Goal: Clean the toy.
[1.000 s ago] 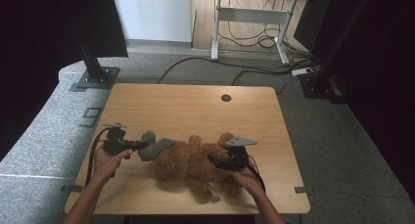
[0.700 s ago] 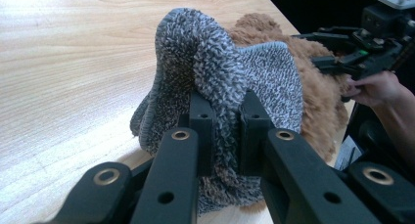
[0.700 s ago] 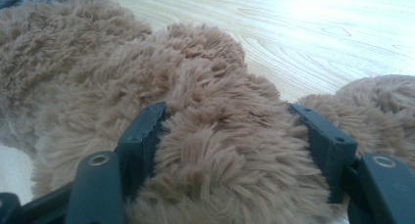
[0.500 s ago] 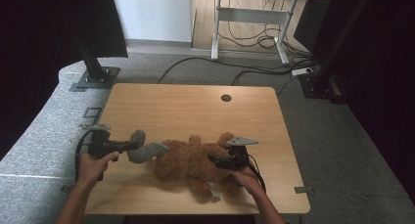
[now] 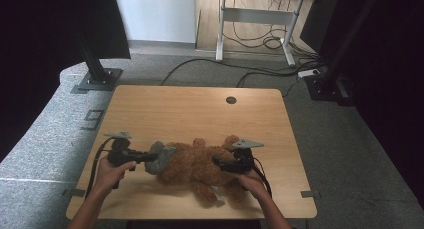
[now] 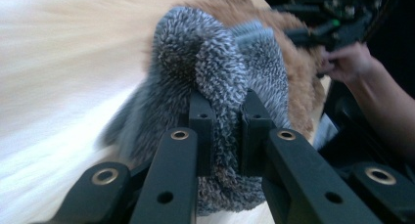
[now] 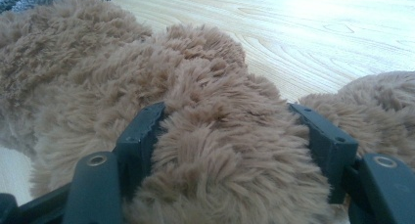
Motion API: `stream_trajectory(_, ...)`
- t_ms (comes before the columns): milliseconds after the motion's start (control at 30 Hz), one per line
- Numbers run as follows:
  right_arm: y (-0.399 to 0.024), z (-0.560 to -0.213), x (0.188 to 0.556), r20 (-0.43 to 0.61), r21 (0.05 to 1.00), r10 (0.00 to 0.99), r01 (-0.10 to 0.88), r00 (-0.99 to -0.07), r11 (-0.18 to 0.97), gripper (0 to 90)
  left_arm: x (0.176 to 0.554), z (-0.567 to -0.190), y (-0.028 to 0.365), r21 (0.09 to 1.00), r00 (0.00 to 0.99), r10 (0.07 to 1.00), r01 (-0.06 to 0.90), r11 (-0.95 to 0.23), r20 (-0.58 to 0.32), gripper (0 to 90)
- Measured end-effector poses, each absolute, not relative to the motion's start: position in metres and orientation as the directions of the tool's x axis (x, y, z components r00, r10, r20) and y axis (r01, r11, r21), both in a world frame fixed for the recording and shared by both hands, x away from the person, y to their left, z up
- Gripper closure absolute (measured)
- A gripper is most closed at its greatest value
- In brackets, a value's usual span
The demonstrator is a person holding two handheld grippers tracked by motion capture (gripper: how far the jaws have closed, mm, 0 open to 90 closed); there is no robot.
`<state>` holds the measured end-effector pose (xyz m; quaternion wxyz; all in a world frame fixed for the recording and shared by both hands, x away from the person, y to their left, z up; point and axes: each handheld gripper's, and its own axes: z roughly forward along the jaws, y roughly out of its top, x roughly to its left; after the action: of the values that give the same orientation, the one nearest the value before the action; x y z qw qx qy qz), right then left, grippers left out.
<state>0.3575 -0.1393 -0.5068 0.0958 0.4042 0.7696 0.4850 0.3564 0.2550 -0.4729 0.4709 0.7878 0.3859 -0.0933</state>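
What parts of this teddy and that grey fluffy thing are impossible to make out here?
- Teddy, high view: its face is too small and turned away to read.
- Grey fluffy thing, left gripper view: lower end hidden behind the jaws, left edge blurred.
- Teddy part gripped by the right hand-held gripper: fur crowds that close view, so which part is unclear.

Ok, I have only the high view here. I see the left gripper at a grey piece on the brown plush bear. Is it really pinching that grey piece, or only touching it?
Observer: Pinching. In the left gripper view the left gripper has its jaws nearly together, with a fold of the grey fabric squeezed between them.
Operator: And the right gripper, does it hold the bear?
Observer: Yes. The right gripper stands wide, and a thick part of the brown bear bulges between its pads.
Operator: Is the grey piece off the table?
Observer: I cannot tell; the table is blurred there.
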Motion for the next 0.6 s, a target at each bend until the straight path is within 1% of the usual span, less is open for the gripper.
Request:
stream_trajectory(67,-0.139,-0.507,0.357,0.241,0.824,0.719,0.529,-0.652,0.203,34.2,0.358,-0.474,0.252,0.67,0.68,0.522,0.699,-0.251,-0.514,79.2)
stream_trajectory(167,-0.14,-0.508,0.358,0.249,0.823,0.719,0.533,-0.649,0.196,34.2,0.357,-0.474,0.25,0.661,0.679,0.549,0.698,-0.275,-0.488,79.5)
stream_trajectory(267,-0.138,-0.508,0.357,0.246,0.824,0.717,0.53,-0.653,0.201,34.2,0.356,-0.477,0.248,0.65,0.67,0.605,0.694,-0.308,-0.429,80.1)
stream_trajectory(333,-0.138,-0.508,0.357,0.244,0.824,0.717,0.529,-0.653,0.202,34.3,0.356,-0.481,0.249,0.643,0.657,0.63,0.701,-0.308,-0.415,80.3)
stream_trajectory(400,-0.138,-0.508,0.357,0.245,0.824,0.716,0.53,-0.653,0.202,34.3,0.357,-0.485,0.247,0.625,0.646,0.669,0.704,-0.337,-0.368,80.5)
stream_trajectory(467,-0.138,-0.507,0.357,0.244,0.824,0.715,0.529,-0.654,0.203,34.2,0.358,-0.493,0.247,0.6,0.635,0.69,0.716,-0.357,-0.348,80.5)
stream_trajectory(533,-0.139,-0.507,0.357,0.241,0.825,0.715,0.527,-0.656,0.205,34.2,0.36,-0.501,0.248,0.579,0.623,0.704,0.729,-0.364,-0.342,80.5)
stream_trajectory(600,-0.139,-0.506,0.356,0.243,0.825,0.714,0.527,-0.656,0.203,34.0,0.362,-0.507,0.251,0.567,0.61,0.701,0.745,-0.35,-0.369,80.4)
